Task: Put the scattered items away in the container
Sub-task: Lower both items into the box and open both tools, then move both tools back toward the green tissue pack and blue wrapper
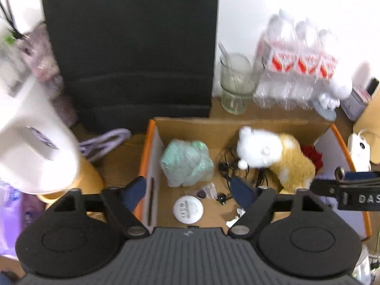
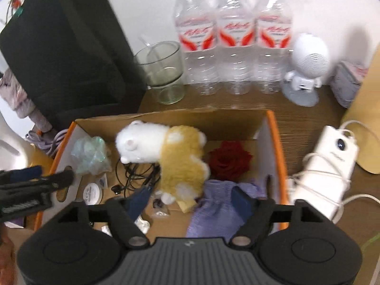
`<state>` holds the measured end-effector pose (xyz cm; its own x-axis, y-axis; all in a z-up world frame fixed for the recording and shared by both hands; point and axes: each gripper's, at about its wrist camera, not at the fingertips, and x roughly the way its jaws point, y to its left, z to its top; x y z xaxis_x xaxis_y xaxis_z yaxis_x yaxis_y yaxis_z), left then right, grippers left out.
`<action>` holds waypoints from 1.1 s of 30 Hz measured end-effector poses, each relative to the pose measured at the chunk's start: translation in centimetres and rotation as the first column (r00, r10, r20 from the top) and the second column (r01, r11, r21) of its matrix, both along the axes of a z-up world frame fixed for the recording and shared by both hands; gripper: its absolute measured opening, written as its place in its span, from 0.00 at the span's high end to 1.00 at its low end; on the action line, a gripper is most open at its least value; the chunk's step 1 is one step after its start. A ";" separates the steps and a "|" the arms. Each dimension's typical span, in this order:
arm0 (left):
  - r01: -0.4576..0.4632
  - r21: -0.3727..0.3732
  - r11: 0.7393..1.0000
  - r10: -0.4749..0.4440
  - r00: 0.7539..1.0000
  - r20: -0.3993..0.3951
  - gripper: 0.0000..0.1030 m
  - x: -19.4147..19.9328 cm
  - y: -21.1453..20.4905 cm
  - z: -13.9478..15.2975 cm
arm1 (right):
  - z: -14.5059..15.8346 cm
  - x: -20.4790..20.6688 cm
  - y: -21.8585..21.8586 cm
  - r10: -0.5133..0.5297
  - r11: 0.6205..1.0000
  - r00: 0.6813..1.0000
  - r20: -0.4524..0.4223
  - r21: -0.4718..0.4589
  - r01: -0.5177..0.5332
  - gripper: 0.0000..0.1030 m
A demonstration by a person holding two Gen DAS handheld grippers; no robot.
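Note:
A cardboard box with an orange rim (image 1: 143, 156) holds a crumpled green packet (image 1: 186, 162), a white-and-tan plush toy (image 1: 273, 156), a tangle of black earphone cable (image 1: 228, 166) and a round white tin (image 1: 188, 209). My left gripper (image 1: 187, 187) hangs open over the box's near left part, gripping nothing. In the right wrist view the same box (image 2: 275, 147) also shows a red rose (image 2: 229, 160) and a purple cloth (image 2: 213, 211) beside the plush toy (image 2: 166, 152). My right gripper (image 2: 190, 197) stands open above the cloth, with its pads pressing on nothing.
A tall black bag (image 1: 130, 47) stands behind the box. A glass cup (image 2: 163, 71), three water bottles (image 2: 232, 35) and a white round speaker figure (image 2: 306, 66) line the wall. A white power bank wrapped in cable (image 2: 330, 163) lies right of the box. A purple cord (image 1: 104, 140) lies to its left.

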<state>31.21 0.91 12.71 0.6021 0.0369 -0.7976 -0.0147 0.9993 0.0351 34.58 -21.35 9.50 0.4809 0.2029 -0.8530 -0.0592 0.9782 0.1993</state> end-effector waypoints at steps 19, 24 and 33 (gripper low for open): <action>-0.042 -0.012 0.999 0.044 0.990 0.133 0.00 -10.8 -1.5 2.7 | 4.8 -10.3 0.6 0.054 0.998 0.993 0.106 -0.043 -0.050 0.15; -0.064 0.021 0.998 0.055 0.951 0.304 0.00 -15.4 -2.1 2.3 | 3.8 -15.6 0.3 0.091 0.996 0.966 0.243 -0.009 -0.092 0.15; -0.050 0.021 0.999 0.036 0.910 0.414 0.00 -22.7 -3.4 -2.2 | -0.5 -24.0 -0.1 0.080 0.996 0.910 0.406 -0.079 -0.052 0.15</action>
<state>8.49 -2.44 10.55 0.8747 0.0907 -0.4760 -0.0775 0.9959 0.0472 10.60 -21.43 8.96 0.7773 0.1969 -0.5974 -0.1865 0.9792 0.0801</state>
